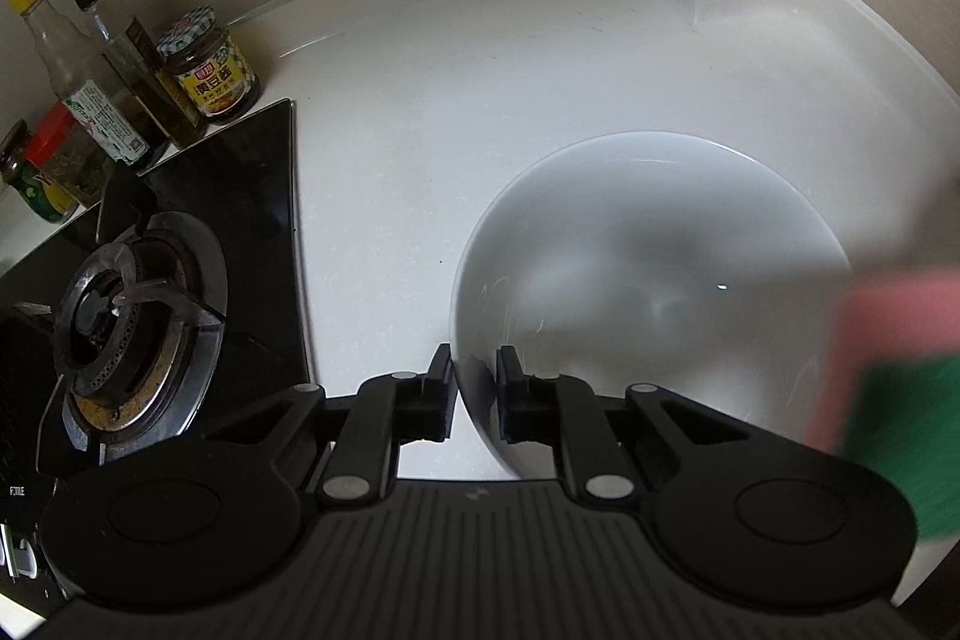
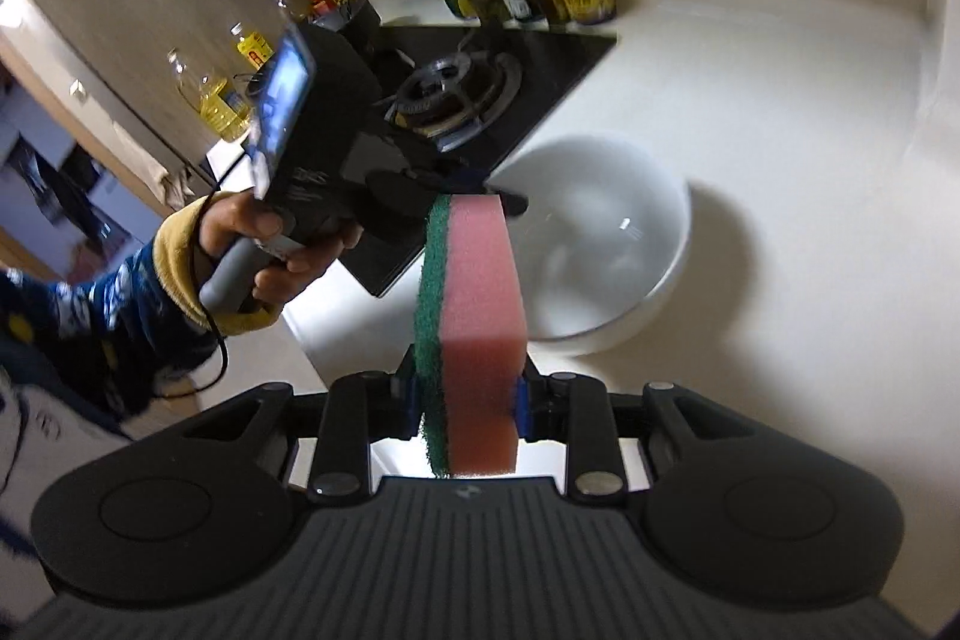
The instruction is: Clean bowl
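The right gripper (image 2: 462,409) is clamped on a sponge (image 2: 480,316), pink foam with a green scouring layer on one side, held on edge so it sticks out ahead of the jaws, probably so a broad face can be swept inside the bowl. Beyond the sponge's tip sits the white bowl (image 2: 600,232), upright on the white counter (image 2: 750,100), just beside the black gas hob (image 2: 480,88). The left gripper (image 1: 474,391) straddles the bowl's near rim, one finger outside the wall and one inside, the jaws narrowed close around it; whether the pads already press on the wall cannot be told. This looks like a steadying hold, so the bowl will not slide while it is scrubbed. The bowl (image 1: 648,274) looks empty, with faint streaks on its inner wall. The sponge shows as a pink and green blur at the right edge of the left view. Sauce bottles and jars (image 1: 120,82) stand against the wall behind the hob, well apart from the bowl.
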Motion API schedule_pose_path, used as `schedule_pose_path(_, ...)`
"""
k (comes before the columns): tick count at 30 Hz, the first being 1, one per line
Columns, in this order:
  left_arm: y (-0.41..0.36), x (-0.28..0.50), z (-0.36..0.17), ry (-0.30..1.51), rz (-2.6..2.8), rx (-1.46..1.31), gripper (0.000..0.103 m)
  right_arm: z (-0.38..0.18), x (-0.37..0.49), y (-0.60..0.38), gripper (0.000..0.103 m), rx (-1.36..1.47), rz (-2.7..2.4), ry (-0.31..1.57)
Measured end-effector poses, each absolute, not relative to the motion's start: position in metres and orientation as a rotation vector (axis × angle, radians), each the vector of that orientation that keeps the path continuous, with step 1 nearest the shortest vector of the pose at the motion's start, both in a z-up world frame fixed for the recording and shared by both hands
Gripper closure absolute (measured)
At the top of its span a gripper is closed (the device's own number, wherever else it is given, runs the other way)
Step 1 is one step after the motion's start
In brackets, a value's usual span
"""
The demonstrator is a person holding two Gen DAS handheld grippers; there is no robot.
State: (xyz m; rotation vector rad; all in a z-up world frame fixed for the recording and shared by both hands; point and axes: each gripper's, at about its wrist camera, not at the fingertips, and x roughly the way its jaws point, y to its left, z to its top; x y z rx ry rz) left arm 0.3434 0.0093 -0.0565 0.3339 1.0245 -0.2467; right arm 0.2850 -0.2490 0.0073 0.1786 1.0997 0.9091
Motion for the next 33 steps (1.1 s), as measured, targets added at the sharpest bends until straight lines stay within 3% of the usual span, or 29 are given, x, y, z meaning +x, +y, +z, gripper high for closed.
schedule_pose_path(9,0.012,0.337,-0.056,1.005,-0.282,0.312,0.088,-0.009,0.306,-0.291,0.079,0.330,0.752,1.147)
schedule_pose_path(18,0.004,0.330,-0.057,0.971,-0.275,0.364,0.087,0.039,0.359,-0.229,0.079,-0.117,0.828,1.073)
schedule_pose_path(26,0.003,0.331,-0.057,0.968,-0.274,0.379,0.087,0.004,0.419,-0.115,0.079,-0.635,1.023,1.202)
schedule_pose_path(33,0.008,0.337,-0.058,0.964,-0.257,0.386,0.086,-0.010,0.447,-0.125,0.078,-0.492,0.789,1.293)
